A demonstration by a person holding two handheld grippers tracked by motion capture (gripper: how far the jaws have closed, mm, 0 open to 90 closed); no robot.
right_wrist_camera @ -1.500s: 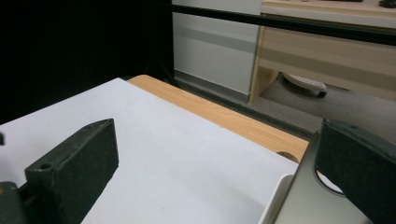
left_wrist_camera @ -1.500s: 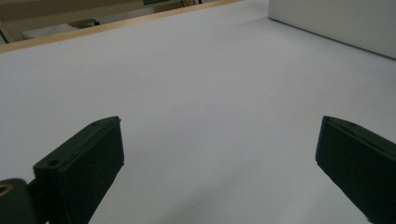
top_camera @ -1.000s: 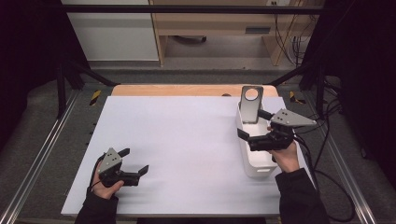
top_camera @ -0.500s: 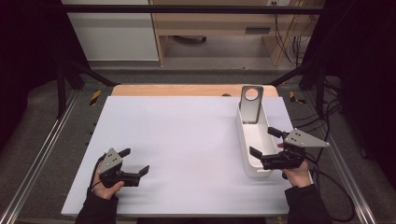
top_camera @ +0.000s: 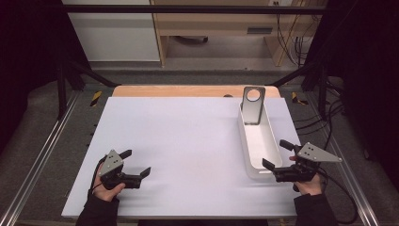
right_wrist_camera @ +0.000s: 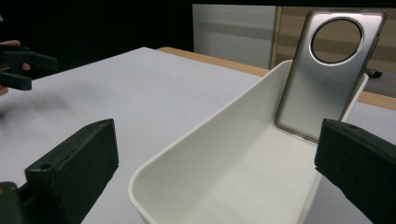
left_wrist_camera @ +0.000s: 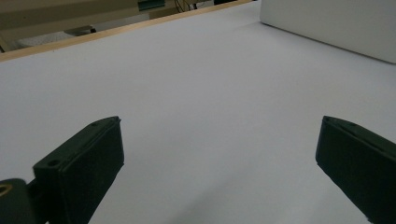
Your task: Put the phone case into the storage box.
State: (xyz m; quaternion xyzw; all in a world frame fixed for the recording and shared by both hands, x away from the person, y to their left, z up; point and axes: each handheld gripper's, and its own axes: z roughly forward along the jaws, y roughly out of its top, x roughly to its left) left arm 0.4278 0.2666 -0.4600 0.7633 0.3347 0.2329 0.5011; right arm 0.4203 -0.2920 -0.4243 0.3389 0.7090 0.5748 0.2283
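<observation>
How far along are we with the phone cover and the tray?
Done: the silver phone back cover stands leaning against the far end of the white tray. In hand: nothing; the right gripper sits open beside the tray's near end, the left gripper open. Left: nothing apparent.

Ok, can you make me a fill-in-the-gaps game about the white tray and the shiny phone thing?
1. The silver phone back leans against the far end of the white ____.
2. The round hole in the phone back sits near its ____ end.
3. The right gripper has its jaws ____, at the tray's near end.
4. The left gripper holds ____ between its jaws.

Missing words: tray; top; open; nothing
</observation>
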